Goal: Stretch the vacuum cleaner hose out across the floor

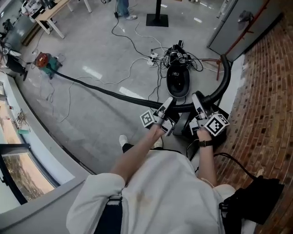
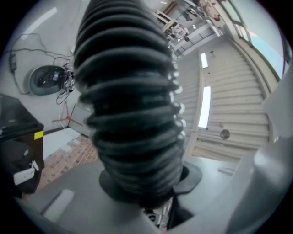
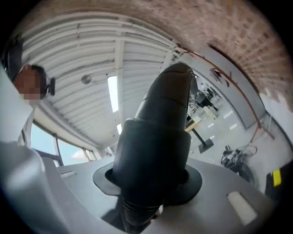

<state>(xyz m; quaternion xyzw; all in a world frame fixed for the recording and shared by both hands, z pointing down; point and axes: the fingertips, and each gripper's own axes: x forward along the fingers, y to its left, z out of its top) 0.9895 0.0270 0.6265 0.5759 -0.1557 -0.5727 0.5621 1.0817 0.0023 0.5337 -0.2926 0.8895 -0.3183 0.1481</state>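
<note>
Grey glossy floor (image 1: 91, 123) fills most of the head view. Far left on it is a small red and teal object (image 1: 44, 61), too small to identify, near a wooden bench with white legs (image 1: 48, 13).

The black ribbed plastic vacuum hose (image 1: 105, 90) starts beside that object. It runs diagonally across the floor, lying flat and fairly straight, toward the person's hands at centre. Can't tell whether the hose is joined to the red object.

Further right, a white power strip (image 1: 152, 58) sits beside a tangle of black cables (image 1: 183, 57). A black oval vacuum cleaner body (image 1: 178, 81) sits on the floor just beyond the grippers.

Left gripper (image 1: 168, 102): fingers closed partway onto the hose, and the ribbed section fills the gap between them in the left gripper view. The hose is lifted off the floor here.

Right gripper (image 1: 198, 100), just beside the left: fingers closed around the smooth black plastic cuff (image 3: 155, 151) at the hose end. Ribs show just below the cuff in the right gripper view.

From the cuff a black curved smooth tube (image 1: 223, 80) arcs up and to the right, close to the red brick wall (image 1: 265, 91). A black fabric bag (image 1: 254, 201) sits bottom right, beside the person's white shirt.
</note>
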